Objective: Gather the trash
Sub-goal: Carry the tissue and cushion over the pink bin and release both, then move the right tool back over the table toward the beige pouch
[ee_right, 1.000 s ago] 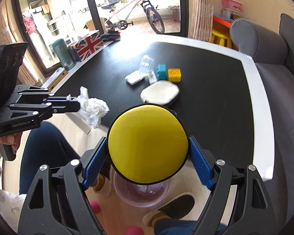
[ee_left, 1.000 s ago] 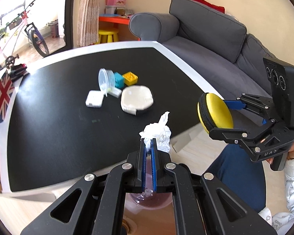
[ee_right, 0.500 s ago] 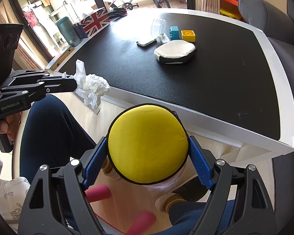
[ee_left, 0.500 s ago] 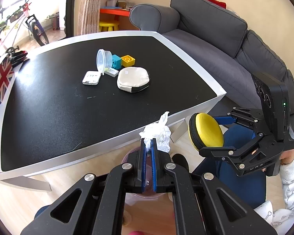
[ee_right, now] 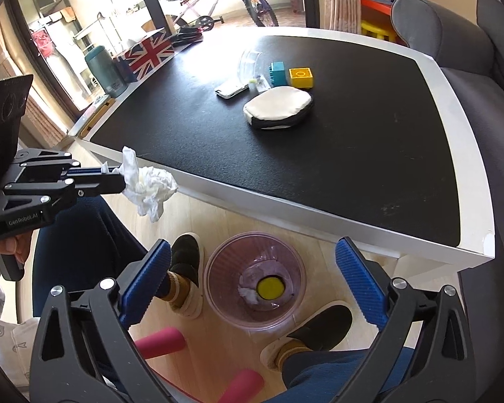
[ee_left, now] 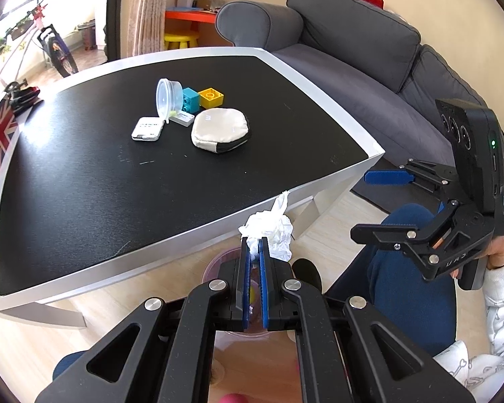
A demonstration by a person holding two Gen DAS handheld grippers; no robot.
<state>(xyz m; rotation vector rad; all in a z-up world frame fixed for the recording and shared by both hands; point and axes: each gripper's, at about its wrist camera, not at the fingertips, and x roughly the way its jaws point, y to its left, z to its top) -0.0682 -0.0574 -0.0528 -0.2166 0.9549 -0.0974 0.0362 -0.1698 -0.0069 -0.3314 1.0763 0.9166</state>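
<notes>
My left gripper (ee_left: 254,245) is shut on a crumpled white tissue (ee_left: 268,230), held past the table's front edge above the floor; it also shows in the right wrist view (ee_right: 149,184). My right gripper (ee_right: 252,265) is open and empty above a clear pinkish bin (ee_right: 254,282) on the floor. A round yellow case (ee_right: 269,287) lies at the bin's bottom beside some white tissue. In the left wrist view the bin (ee_left: 218,262) is mostly hidden behind my fingers, and the right gripper (ee_left: 379,208) hangs to the right.
On the black table (ee_right: 352,154) lie a white pouch (ee_right: 277,107), a tipped clear cup (ee_right: 250,63), a white device (ee_right: 232,89), and teal (ee_right: 278,73) and yellow (ee_right: 300,77) blocks. The person's feet (ee_right: 184,268) flank the bin. A grey sofa (ee_left: 369,60) stands on the right.
My right gripper has opened and dropped the yellow case into the bin. My left gripper still holds the tissue and has drawn back further from the table.
</notes>
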